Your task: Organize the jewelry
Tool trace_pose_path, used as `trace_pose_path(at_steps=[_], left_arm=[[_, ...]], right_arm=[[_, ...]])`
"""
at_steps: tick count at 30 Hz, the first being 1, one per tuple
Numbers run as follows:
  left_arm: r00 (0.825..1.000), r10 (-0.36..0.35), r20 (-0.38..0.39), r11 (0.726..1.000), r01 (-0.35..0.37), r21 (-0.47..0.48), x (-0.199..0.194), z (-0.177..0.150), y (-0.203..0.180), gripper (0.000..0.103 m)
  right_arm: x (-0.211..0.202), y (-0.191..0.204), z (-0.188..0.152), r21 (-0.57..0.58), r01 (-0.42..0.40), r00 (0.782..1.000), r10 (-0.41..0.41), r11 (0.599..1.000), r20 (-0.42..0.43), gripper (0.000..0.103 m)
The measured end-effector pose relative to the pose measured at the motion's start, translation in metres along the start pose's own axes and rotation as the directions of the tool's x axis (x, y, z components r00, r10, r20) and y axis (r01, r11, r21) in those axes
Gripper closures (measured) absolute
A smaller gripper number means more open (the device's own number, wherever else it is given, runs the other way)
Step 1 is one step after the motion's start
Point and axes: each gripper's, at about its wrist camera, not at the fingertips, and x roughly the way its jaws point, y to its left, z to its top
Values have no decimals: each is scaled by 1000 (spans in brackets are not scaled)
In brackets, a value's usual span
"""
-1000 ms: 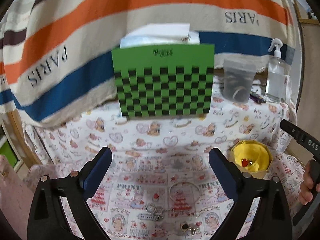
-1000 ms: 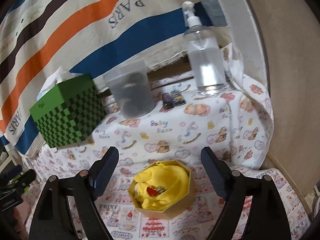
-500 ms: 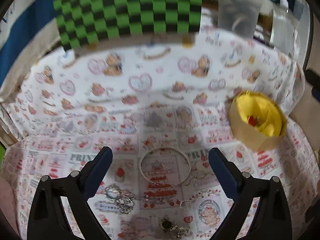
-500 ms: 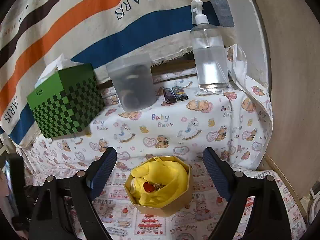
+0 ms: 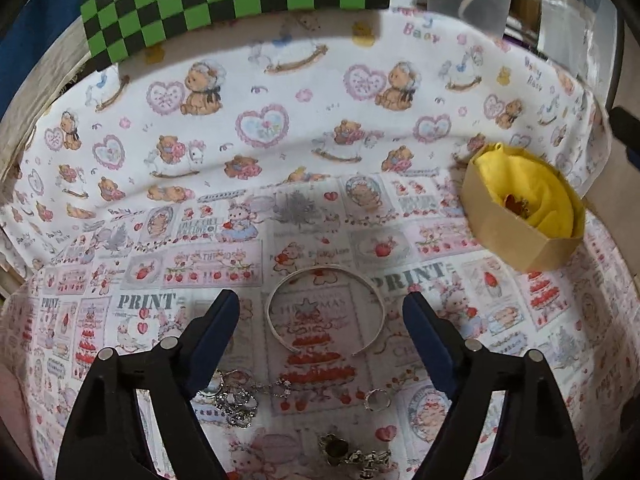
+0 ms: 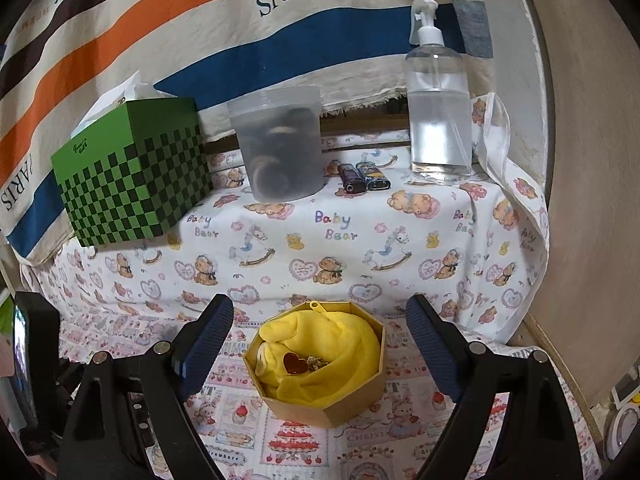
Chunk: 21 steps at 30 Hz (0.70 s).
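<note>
The left gripper (image 5: 320, 320) tilts down over the printed cloth (image 5: 280, 140), its dark blue pads well apart but closing, touching nothing. Between the two fingers lies a thin silver bangle (image 5: 326, 308), flat on the cloth, with a gap showing on either side of it. At about 7 o'clock from the bangle, partly under the left finger, sits a tangle of silver chain and pendants (image 5: 236, 396). A small ring (image 5: 377, 399) lies at roughly 5 o'clock from the bangle, and at 6 o'clock, near the frame's lower edge, rests a cluster that may be charms or earrings (image 5: 352, 454); the blur there leaves it uncertain. At 2 o'clock from the bangle stands the octagonal cardboard box (image 5: 516, 236) lined with yellow fabric.

The right gripper (image 6: 320, 336) has its jaws spread wide and empty. The same box (image 6: 332, 404) sits between and just beyond its fingers, not touched by either. Inside, on the yellow fabric (image 6: 340, 344), rests a red heart pendant (image 6: 295, 362) with a bit of gold chain beside it.

Farther out in the right wrist view, a green checkered tissue box (image 6: 132, 172) stands at 10 o'clock from the jewelry box, a frosted plastic cup (image 6: 278, 144) at 12, two lighters (image 6: 362, 176) just right of the cup, and a clear spray bottle (image 6: 438, 108) at 1 o'clock, before a striped hanging towel (image 6: 200, 20).
</note>
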Motion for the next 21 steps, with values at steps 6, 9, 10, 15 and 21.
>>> trace_pose_path(at_steps=[6, 9, 10, 15, 21], left_arm=[[999, 7, -39, 1000, -7, -1, 14, 2, -2, 25], [999, -3, -54, 1000, 2, -11, 19, 4, -3, 29], [999, -3, -51, 1000, 2, -14, 20, 4, -3, 32], [999, -4, -44, 1000, 3, -20, 22, 4, -1, 35], [999, 6, 32, 998, -3, -69, -10, 4, 16, 35]], right_arm=[[4, -2, 0, 14, -18, 1000, 18, 1000, -23, 14], [7, -2, -1, 10, -4, 1000, 4, 1000, -31, 14], [8, -2, -1, 12, -7, 999, 7, 1000, -34, 14], [9, -3, -2, 10, -6, 999, 6, 1000, -38, 14], [11, -3, -3, 17, -3, 999, 3, 1000, -48, 14]])
